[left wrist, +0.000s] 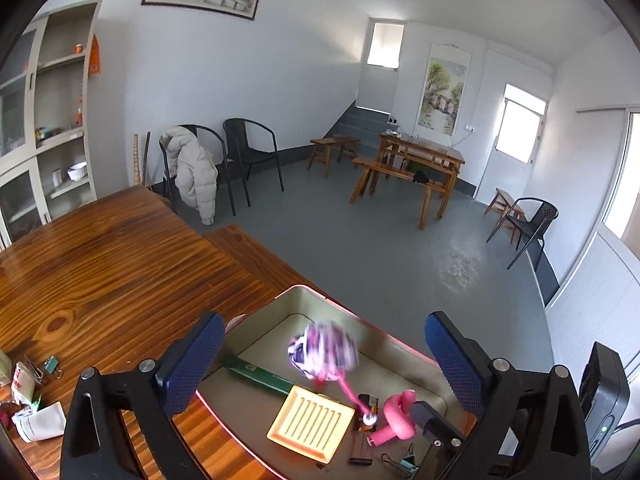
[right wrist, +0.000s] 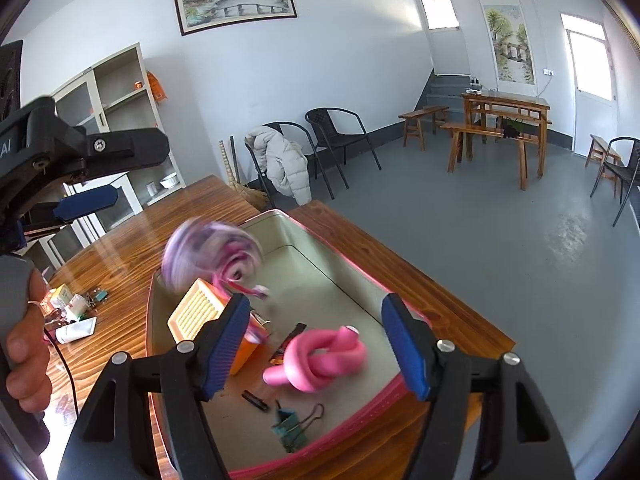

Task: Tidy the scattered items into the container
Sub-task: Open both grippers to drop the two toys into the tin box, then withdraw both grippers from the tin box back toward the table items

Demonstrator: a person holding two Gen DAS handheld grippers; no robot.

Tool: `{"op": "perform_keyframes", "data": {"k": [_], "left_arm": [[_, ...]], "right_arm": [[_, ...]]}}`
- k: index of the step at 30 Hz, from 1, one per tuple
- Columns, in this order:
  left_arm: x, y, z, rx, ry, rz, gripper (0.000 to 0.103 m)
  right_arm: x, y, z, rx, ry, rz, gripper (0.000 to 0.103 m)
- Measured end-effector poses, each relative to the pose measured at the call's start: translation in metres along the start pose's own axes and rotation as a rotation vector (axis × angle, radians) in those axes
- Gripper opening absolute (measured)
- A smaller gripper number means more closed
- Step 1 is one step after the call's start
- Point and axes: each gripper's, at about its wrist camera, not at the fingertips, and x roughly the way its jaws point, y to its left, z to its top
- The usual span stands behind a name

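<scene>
A grey tray with a pink rim (left wrist: 304,292) (right wrist: 276,216) sits on the wooden table. A blurred pink-and-white ball with a pink cord (left wrist: 324,350) (right wrist: 210,254) is in the air over the tray, held by neither gripper. In the tray lie a knotted pink tube (left wrist: 396,414) (right wrist: 324,360), an orange slotted dish (left wrist: 310,424) (right wrist: 200,312), a green bar (left wrist: 256,376) and a teal binder clip (right wrist: 292,424). My left gripper (left wrist: 324,364) is open above the tray. My right gripper (right wrist: 316,346) is open above the pink tube.
Loose items lie on the table left of the tray: a white tube (left wrist: 40,422) (right wrist: 76,330), small cartons (right wrist: 60,296) and binder clips (left wrist: 50,364). The table edge (right wrist: 440,280) runs just right of the tray. Chairs and benches stand on the floor behind.
</scene>
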Motion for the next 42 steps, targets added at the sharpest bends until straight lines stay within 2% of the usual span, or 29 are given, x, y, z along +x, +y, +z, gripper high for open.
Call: {"op": "perform_keyframes", "data": {"k": [15, 19, 28, 37, 42], "left_arm": [[-0.019, 0.045, -0.017, -0.092, 0.014, 0.098, 0.102], [-0.026, 0.061, -0.023, -0.113, 0.024, 0.127, 0.102], [-0.056, 0.118, -0.039, -0.202, 0.015, 0.2, 0.102], [-0.105, 0.195, -0.069, -0.274, 0.025, 0.367, 0.102], [-0.136, 0.245, -0.099, -0.339, 0.041, 0.477, 0.102]], "right_arm": [[-0.003, 0.018, 0.0, -0.016, 0.005, 0.038, 0.074], [-0.007, 0.033, 0.0, -0.039, -0.006, 0.057, 0.078], [-0.007, 0.077, -0.003, -0.109, 0.006, 0.13, 0.079], [0.002, 0.145, -0.023, -0.185, 0.08, 0.26, 0.08], [0.016, 0.197, -0.039, -0.232, 0.166, 0.376, 0.08]]}}
